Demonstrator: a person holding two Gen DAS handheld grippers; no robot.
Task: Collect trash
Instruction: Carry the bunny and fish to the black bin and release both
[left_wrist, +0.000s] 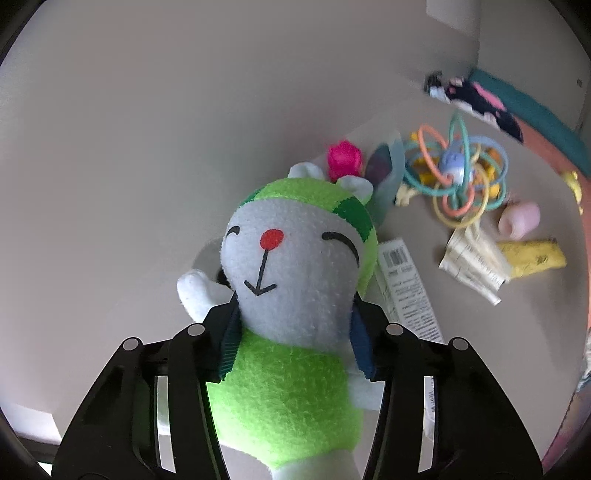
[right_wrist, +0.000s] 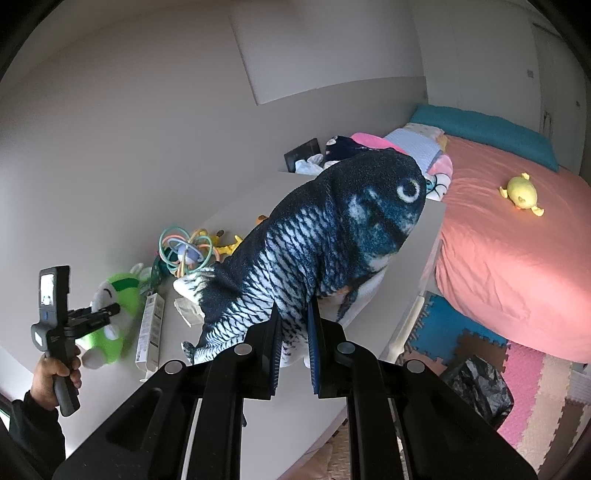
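Plush bunny (left_wrist: 295, 295), soft, light and squashy, sits lower centre of the left wrist view, left fingers (left_wrist: 295, 339) clamped at its neck; right fingers (right_wrist: 293, 343) pinch a limp fish toy (right_wrist: 314, 251) above the surface (right_wrist: 236, 206)

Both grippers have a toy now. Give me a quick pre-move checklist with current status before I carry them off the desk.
1. Left gripper closed on the green plush: ok, pads press its neck.
2. Right gripper closed on the fish plush: ok.
3. Fish plush clear of the desk: cannot tell.
4. White box clear of the green plush: not ok, lying right beside it.
5. Black bin bag open to receive: cannot tell.
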